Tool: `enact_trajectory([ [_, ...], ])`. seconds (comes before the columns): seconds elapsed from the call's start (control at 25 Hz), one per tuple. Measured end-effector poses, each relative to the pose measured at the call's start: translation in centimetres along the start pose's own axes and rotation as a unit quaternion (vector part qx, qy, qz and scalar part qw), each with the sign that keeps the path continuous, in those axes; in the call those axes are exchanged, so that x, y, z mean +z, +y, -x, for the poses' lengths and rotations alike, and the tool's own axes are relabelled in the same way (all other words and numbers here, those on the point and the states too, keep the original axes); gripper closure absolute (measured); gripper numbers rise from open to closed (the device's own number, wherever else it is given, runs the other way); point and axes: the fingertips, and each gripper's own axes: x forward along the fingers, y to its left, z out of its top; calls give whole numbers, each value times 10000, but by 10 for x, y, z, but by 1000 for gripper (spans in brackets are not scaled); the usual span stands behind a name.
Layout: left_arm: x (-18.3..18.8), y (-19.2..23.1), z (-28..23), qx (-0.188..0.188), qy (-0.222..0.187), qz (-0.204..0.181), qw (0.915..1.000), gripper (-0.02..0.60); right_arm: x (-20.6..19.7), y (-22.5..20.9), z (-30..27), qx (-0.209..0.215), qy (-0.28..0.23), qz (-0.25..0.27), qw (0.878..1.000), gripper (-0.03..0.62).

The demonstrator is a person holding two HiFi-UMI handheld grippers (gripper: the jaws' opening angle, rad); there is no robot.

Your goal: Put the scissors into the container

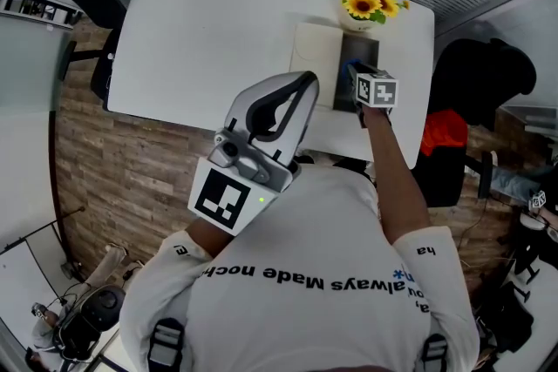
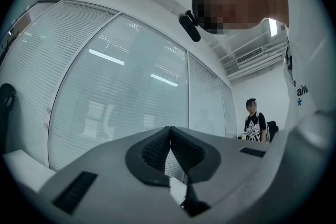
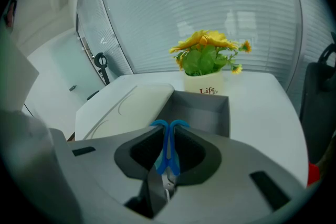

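Observation:
The blue-handled scissors (image 3: pixel 169 148) are clamped between the jaws of my right gripper (image 3: pixel 169 140), handles forward and metal blades back toward the camera. Just beyond them lies the grey open container (image 3: pixel 207 113), its cavity straight ahead. In the head view my right gripper (image 1: pixel 359 76) hovers over the grey container (image 1: pixel 342 81), blue handles just visible. My left gripper (image 1: pixel 301 87) is held near the person's chest, over the table's near edge. In the left gripper view it (image 2: pixel 170 136) points up at glass walls, jaws shut with nothing between them.
A cream lid (image 3: pixel 126 107) lies left of the container. A white pot of yellow flowers (image 3: pixel 206 68) stands right behind it. The white table (image 1: pixel 209 39) extends to the left. Black chairs (image 1: pixel 475 83) stand at the table's ends. A person (image 2: pixel 257 120) stands far off.

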Motion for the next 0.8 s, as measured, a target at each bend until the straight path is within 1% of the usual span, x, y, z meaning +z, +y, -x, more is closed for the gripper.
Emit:
enact_trajectory([
  [0.8, 1, 4, 1, 79, -15, -11, 10000, 561, -4, -2, -12, -3, 240, 20, 9997, 515],
])
